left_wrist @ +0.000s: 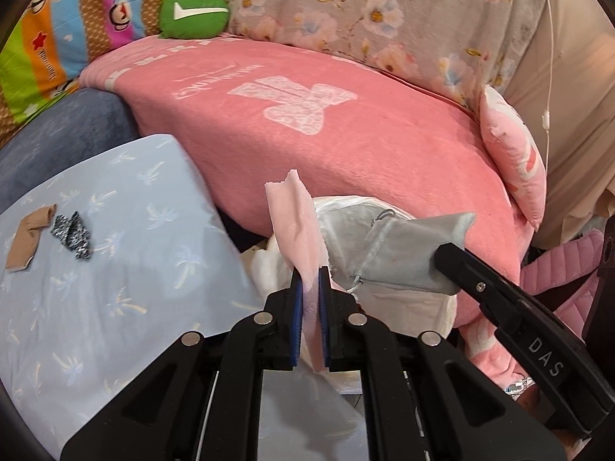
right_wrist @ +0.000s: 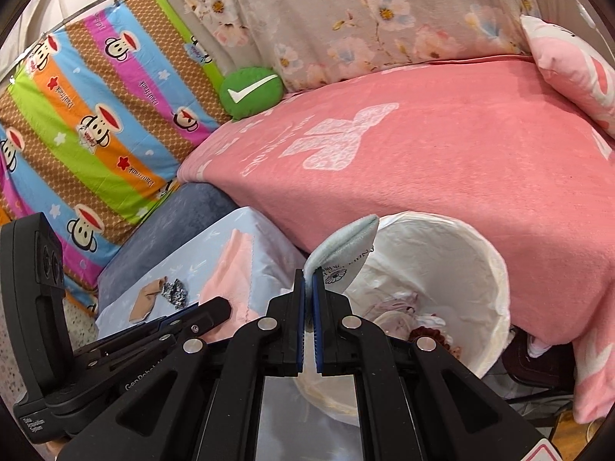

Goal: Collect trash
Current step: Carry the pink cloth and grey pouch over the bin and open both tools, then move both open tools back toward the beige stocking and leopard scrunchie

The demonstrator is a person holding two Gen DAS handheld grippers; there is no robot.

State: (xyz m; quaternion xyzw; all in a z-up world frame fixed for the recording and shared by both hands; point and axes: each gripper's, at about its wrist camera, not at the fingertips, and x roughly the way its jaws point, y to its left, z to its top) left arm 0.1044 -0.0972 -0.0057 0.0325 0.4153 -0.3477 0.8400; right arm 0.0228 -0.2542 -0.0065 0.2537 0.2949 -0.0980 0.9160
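My left gripper is shut on a pale pink cloth that stands up between its blue pads. My right gripper is shut on a grey drawstring pouch, held over the white-lined trash bin. In the left wrist view the pouch hangs from the right gripper just above the bin. In the right wrist view the pink cloth and the left gripper sit left of the bin. The bin holds several crumpled scraps.
A tan scrap and a black-and-white speckled scrap lie on the light-blue sheet. A pink blanket covers the bed behind the bin. A green check-mark cushion and a pink pillow lie on it.
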